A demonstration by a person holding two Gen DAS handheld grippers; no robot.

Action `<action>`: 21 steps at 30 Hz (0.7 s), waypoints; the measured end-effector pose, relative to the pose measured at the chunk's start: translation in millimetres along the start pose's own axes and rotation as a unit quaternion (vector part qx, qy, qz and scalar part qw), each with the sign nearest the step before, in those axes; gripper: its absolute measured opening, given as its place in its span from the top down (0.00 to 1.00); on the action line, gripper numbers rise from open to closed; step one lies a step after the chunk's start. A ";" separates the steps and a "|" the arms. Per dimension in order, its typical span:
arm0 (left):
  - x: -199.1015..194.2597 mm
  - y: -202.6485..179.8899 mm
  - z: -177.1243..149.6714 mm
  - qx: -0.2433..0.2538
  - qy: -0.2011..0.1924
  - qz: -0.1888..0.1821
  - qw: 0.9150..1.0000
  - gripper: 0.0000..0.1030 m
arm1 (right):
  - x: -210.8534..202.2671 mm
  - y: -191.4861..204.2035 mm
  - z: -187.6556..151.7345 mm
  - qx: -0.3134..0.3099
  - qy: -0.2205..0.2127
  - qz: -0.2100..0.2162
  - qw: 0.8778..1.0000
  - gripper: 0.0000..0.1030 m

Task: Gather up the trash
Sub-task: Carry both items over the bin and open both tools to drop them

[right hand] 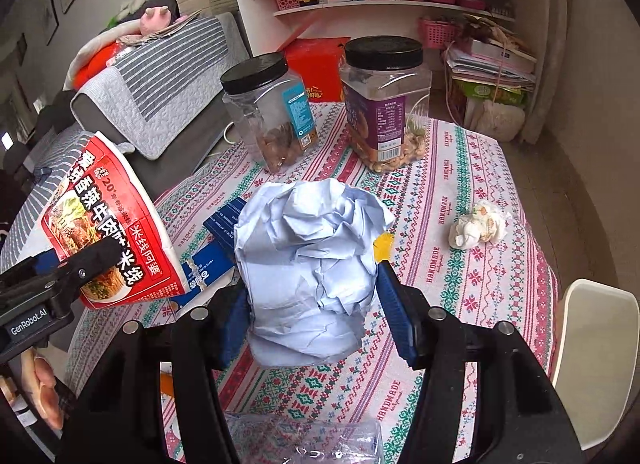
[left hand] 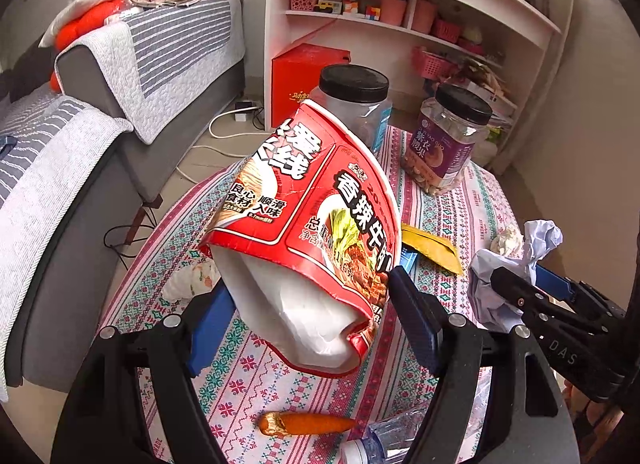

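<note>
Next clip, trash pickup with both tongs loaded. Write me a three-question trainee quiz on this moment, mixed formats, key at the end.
1. True or false: the left tongs grip a crushed red noodle cup.
2. What do the right tongs hold? A) carrot B) crumpled blue paper C) jar
3. What colour are the lids of the two jars on the tablecloth?

Key: 1 true; 2 B, the crumpled blue paper; 3 black, on the blue-label jar and purple-label jar.

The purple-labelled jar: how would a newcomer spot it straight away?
Find the table with the patterned tablecloth. Two clear, black-lidded jars stand at its far edge. The purple-labelled jar is the right-hand one; its neighbour, the blue-labelled jar, sits left of it.
</note>
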State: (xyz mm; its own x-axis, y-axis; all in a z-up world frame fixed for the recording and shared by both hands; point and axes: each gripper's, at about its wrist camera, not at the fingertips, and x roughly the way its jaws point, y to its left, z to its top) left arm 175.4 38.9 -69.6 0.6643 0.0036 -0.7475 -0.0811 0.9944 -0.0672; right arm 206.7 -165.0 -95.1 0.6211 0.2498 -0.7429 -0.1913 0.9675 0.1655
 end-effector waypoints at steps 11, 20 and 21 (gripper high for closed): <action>-5.9 -30.1 -6.5 0.016 -0.008 -0.015 1.000 0.28 | -31.8 -23.8 -8.9 0.010 -0.019 -0.021 1.000 0.45; -7.2 -64.2 -13.3 0.040 -0.011 -0.032 0.999 0.28 | -51.4 -52.5 -17.6 0.026 -0.024 -0.044 0.998 0.45; -7.0 -68.2 -14.0 0.042 -0.012 -0.033 0.998 0.28 | -53.9 -56.6 -18.8 0.028 -0.026 -0.047 0.998 0.45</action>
State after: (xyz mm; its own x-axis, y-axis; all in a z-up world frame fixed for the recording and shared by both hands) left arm 165.8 -30.4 -69.0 0.6834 -0.0616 -0.7274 0.0263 0.9979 -0.0597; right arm 169.7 -234.0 -76.6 0.6726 0.1581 -0.7229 -0.0884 0.9871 0.1337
